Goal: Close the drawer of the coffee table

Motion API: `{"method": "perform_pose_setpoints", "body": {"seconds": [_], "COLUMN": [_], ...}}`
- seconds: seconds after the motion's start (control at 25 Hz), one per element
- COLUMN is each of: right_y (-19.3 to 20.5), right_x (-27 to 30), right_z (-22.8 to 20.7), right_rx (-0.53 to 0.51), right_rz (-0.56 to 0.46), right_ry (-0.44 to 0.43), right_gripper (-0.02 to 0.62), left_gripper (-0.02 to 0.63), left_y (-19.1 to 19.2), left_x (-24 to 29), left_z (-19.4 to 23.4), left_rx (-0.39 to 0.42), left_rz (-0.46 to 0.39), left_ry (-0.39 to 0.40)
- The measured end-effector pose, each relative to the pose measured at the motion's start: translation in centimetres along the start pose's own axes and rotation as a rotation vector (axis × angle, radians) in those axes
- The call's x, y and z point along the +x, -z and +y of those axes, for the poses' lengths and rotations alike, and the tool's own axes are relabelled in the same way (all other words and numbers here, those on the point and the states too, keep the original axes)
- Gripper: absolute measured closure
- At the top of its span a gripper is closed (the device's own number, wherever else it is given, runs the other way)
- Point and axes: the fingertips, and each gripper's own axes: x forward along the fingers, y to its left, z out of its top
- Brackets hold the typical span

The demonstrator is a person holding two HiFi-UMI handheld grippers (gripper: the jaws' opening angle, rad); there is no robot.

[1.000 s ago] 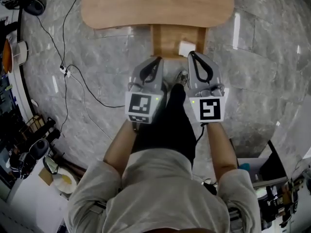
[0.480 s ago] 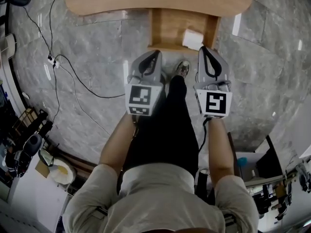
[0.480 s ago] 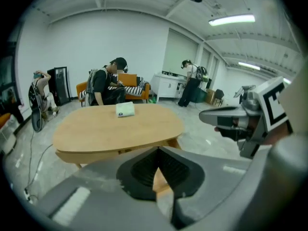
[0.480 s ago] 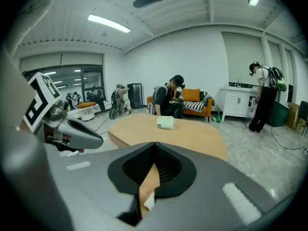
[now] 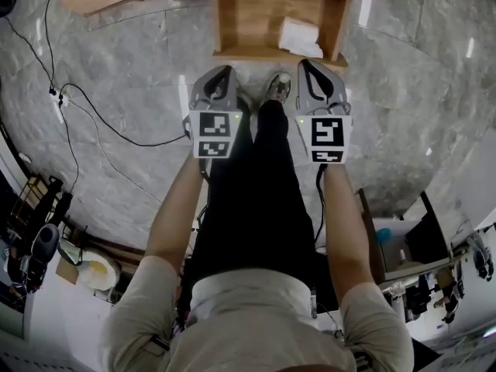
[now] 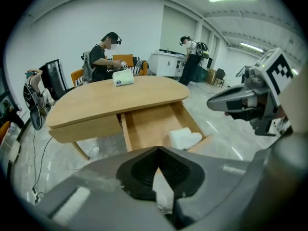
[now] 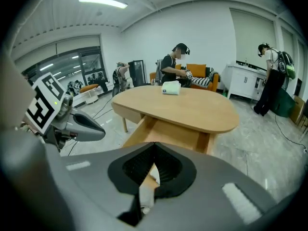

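Observation:
The wooden coffee table (image 6: pixel 115 97) has its drawer (image 5: pixel 271 18) pulled out toward me, with a white folded bundle (image 5: pixel 301 37) lying in its right part. My left gripper (image 5: pixel 221 80) hangs just in front of the drawer's front edge, left of centre, its jaws shut and empty. Beside it my right gripper (image 5: pixel 312 74) is also shut and empty, in front of the drawer's right end. Neither touches the drawer. In the left gripper view the open drawer (image 6: pixel 156 126) and the bundle (image 6: pixel 185 137) lie ahead. The right gripper view shows the table (image 7: pixel 178 105) over the drawer (image 7: pixel 166 136).
A white box (image 6: pixel 123 79) sits on the tabletop. My leg and shoe (image 5: pixel 279 87) stand between the grippers. Black cables (image 5: pixel 116 134) trail over the marble floor at left. People (image 6: pixel 103 57) stand and sit beyond the table. Clutter lines the lower corners.
Both grippers have come down and now sit closer to the drawer's front edge. The table and drawer have slid toward the top of the head view. Jaws stayed shut.

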Motion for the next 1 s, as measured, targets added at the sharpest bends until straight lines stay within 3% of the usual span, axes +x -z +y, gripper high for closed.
{"method": "perform_pose_setpoints", "body": {"seconds": [0.08, 0.2, 0.4, 0.64, 0.72, 0.76, 0.8, 0.84, 1.0], "right_y": [1.6, 4.7, 10.0, 14.5, 15.6, 16.1, 16.5, 17.0, 18.9], "right_x": [0.2, 0.9, 2.1, 2.2, 2.0, 2.0, 1.9, 1.8, 1.8], "right_z": [-0.5, -1.5, -4.3, -7.0, -7.7, -8.1, -8.4, -8.7, -9.6], "right_rx": [-0.013, -0.034, -0.020, -0.131, -0.190, -0.226, -0.266, -0.312, -0.554], "right_rz": [0.026, 0.101, 0.218, 0.363, 0.401, 0.420, 0.442, 0.465, 0.556], "right_ry": [0.000, 0.011, 0.043, 0.091, 0.090, 0.088, 0.083, 0.078, 0.050], "right_gripper": [0.588, 0.588, 0.588, 0.588, 0.585, 0.547, 0.468, 0.449, 0.441], "left_gripper": [0.586, 0.586, 0.584, 0.585, 0.586, 0.584, 0.584, 0.574, 0.542], "left_y": [1.7, 3.8, 6.7, 8.8, 8.7, 8.9, 9.2, 9.6, 11.2], "left_x": [1.2, 2.5, 5.0, 6.7, 6.9, 7.0, 7.2, 7.4, 7.8], "left_z": [0.4, 1.4, 2.0, 4.1, 4.6, 4.8, 4.8, 4.7, 4.8], "left_rx": [0.064, 0.233, 0.321, 0.525, 0.595, 0.622, 0.643, 0.660, 0.714], "left_rz": [0.036, 0.089, 0.174, 0.260, 0.253, 0.254, 0.266, 0.285, 0.344], "left_ry": [-0.054, -0.128, -0.081, -0.116, -0.135, -0.130, -0.115, -0.094, -0.042]}}
